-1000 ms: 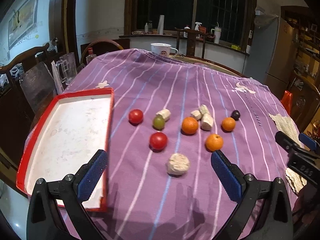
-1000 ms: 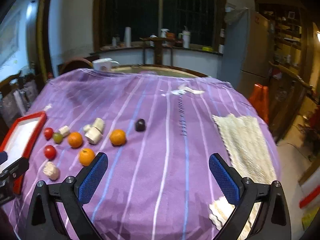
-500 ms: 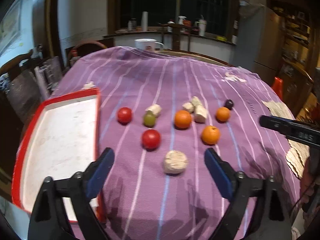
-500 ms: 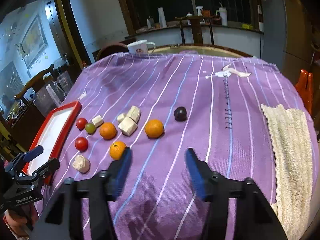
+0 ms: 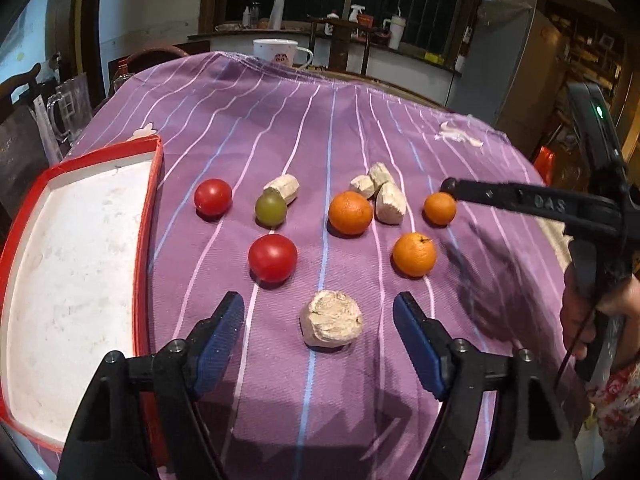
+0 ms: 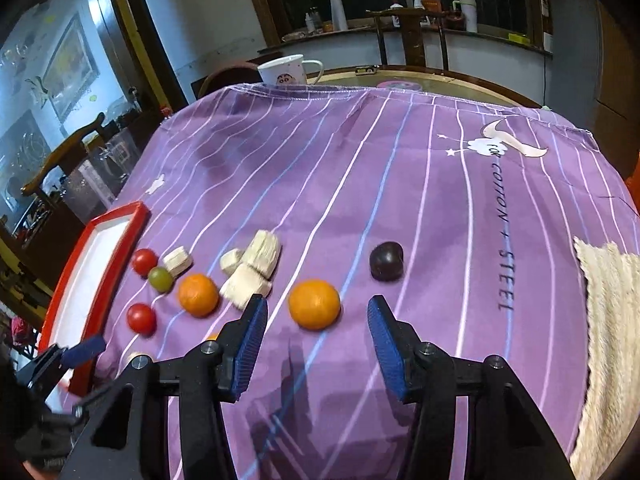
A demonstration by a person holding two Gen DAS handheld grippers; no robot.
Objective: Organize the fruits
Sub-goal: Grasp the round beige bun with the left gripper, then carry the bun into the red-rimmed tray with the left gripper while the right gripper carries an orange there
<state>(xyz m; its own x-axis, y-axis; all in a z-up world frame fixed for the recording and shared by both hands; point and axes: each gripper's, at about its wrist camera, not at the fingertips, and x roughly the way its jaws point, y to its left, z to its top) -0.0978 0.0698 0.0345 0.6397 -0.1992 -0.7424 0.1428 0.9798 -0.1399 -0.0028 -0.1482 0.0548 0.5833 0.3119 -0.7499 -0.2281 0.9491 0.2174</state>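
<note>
Fruits lie on a purple striped cloth [image 5: 320,128]. In the left wrist view: two red tomatoes [image 5: 272,258], a green grape [image 5: 271,210], three oranges [image 5: 350,213] and pale chunks. My left gripper [image 5: 319,330] is open, its blue pads either side of a pale lump [image 5: 331,324]. A red-rimmed white tray [image 5: 72,272] lies at the left. In the right wrist view my right gripper [image 6: 317,346] is open just short of an orange [image 6: 315,304]; a dark plum [image 6: 386,261] lies beyond it to the right.
A white mug [image 5: 280,52] stands at the table's far edge. A cream knitted mat [image 6: 612,340] lies at the right. Chairs and glass jugs [image 5: 68,108] stand at the left. Pale chunks [image 6: 256,268] lie between the oranges.
Both grippers have moved forward and lower toward the fruits. The right one swung left to face an orange; the left one now straddles the pale lump. Both have narrowed somewhat.
</note>
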